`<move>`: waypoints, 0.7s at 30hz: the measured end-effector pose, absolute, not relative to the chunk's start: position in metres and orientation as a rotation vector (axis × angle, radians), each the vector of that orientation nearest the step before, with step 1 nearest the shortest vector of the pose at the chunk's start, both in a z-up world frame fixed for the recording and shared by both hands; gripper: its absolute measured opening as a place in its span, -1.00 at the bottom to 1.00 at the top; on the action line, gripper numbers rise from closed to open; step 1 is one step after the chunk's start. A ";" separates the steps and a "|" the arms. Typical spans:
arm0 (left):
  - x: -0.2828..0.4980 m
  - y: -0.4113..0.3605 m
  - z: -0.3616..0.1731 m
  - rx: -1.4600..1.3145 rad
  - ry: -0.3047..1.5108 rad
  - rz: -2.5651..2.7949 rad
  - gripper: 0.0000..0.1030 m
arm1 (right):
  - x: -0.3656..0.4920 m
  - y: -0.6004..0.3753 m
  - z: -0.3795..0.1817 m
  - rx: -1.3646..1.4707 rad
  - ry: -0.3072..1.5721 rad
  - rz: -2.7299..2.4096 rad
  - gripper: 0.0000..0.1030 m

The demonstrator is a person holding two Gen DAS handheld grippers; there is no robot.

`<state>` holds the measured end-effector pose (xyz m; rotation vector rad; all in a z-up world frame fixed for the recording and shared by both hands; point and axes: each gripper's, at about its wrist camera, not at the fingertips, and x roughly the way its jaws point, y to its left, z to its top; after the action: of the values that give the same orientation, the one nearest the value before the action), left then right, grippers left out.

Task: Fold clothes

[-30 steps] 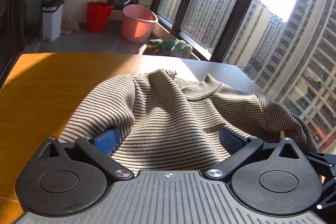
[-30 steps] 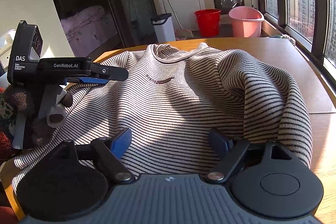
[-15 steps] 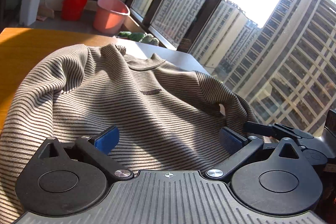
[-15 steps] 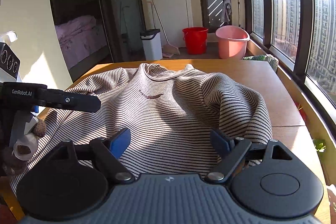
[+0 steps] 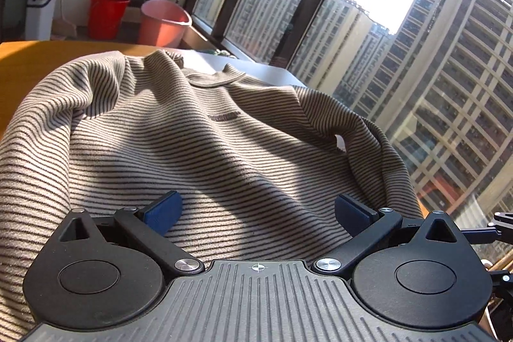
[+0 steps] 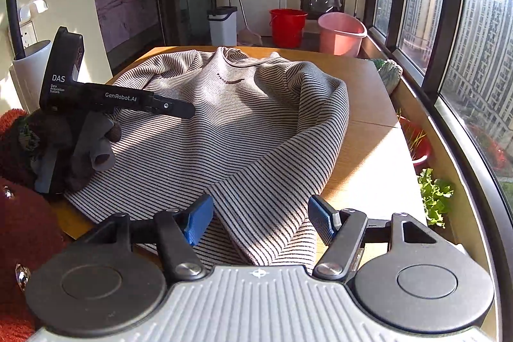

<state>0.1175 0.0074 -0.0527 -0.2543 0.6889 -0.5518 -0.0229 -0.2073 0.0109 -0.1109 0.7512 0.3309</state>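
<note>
A beige sweater with thin dark stripes lies spread, collar away from me, on the wooden table. My right gripper hovers at the sweater's near right corner. Its blue pads are closing, with a fold of the hem between them but not pinched. My left gripper stands open above the sweater's lower front, nothing held. In the right wrist view the left gripper reaches in from the left over the fabric, held by a gloved hand.
A pink basin, a red bucket and a white bin stand on the floor beyond the table. Windows run along the right, with green plants and a red pot below. A white cup is at the left.
The right gripper has drawn back to the sweater's near right corner and its jaws have narrowed. The left gripper has moved forward over the sweater and stays open.
</note>
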 end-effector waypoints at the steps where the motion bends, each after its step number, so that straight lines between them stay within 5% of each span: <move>1: 0.118 0.009 -0.053 -0.265 0.688 -0.555 1.00 | -0.021 -0.200 0.005 -0.136 0.763 0.344 0.31; 6: 0.119 0.013 -0.054 -0.303 0.685 -0.563 1.00 | -0.014 -0.172 -0.029 -0.327 0.748 0.326 0.30; 7: 0.119 0.014 -0.055 -0.309 0.684 -0.565 1.00 | -0.011 -0.172 -0.028 -0.330 0.739 0.320 0.17; 8: 0.119 0.015 -0.055 -0.315 0.683 -0.566 1.00 | -0.006 -0.175 -0.024 -0.307 0.748 0.306 -0.59; 9: 0.119 0.015 -0.055 -0.323 0.682 -0.568 1.00 | 0.000 -0.181 -0.019 -0.268 0.755 0.294 -0.81; 21: 0.122 0.020 -0.059 -0.377 0.678 -0.579 1.00 | 0.128 -0.302 0.178 -0.082 0.352 -0.090 -0.83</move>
<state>0.1224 0.0203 -0.0587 -0.3766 0.6777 -0.5788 0.1280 -0.3017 0.1779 -0.0816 0.3519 -0.0900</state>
